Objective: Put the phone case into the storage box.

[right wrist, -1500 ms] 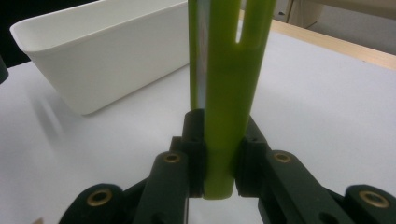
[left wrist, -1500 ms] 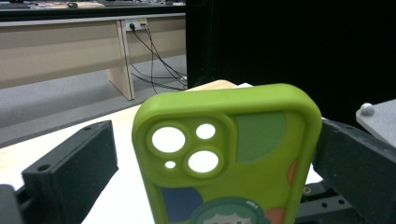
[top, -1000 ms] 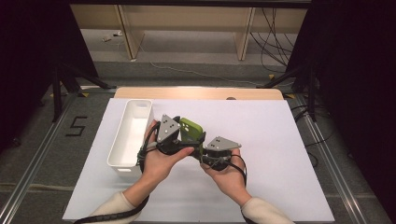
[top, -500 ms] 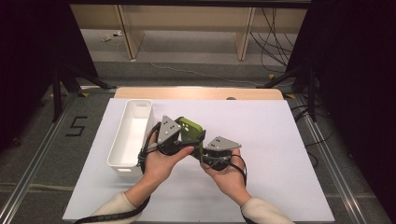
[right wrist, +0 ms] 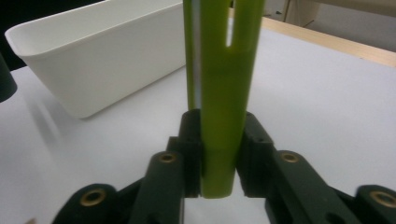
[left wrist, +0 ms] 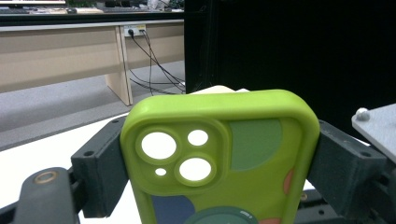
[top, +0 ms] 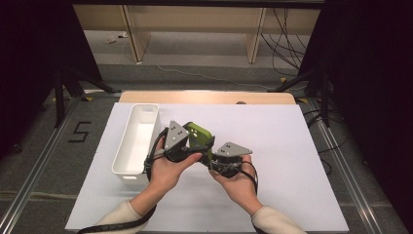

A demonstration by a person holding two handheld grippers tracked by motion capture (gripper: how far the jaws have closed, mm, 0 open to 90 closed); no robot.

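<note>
A lime-green phone case [top: 197, 132] with camera cut-outs is held above the white table between both grippers. My left gripper [top: 193, 145] has just been closing and grips the case [left wrist: 219, 158] across its width, one jaw on each long edge. My right gripper [top: 210, 159] has the case [right wrist: 224, 93] edge-on between its jaws. Those jaws have just been opening a little, and both pads [right wrist: 191, 140] still touch the case's faces. A hand holds each gripper from below.
A long white bin [top: 139, 141] stands to the left of the hands, also close by in the right gripper view as the bin [right wrist: 93, 60]. A white sheet [top: 282, 146] covers the table, with a wooden edge [top: 209, 97] at the back. Cables lie on the floor beyond.
Both hands have stayed in place with the case between them. No clear difference shows in the high view.
</note>
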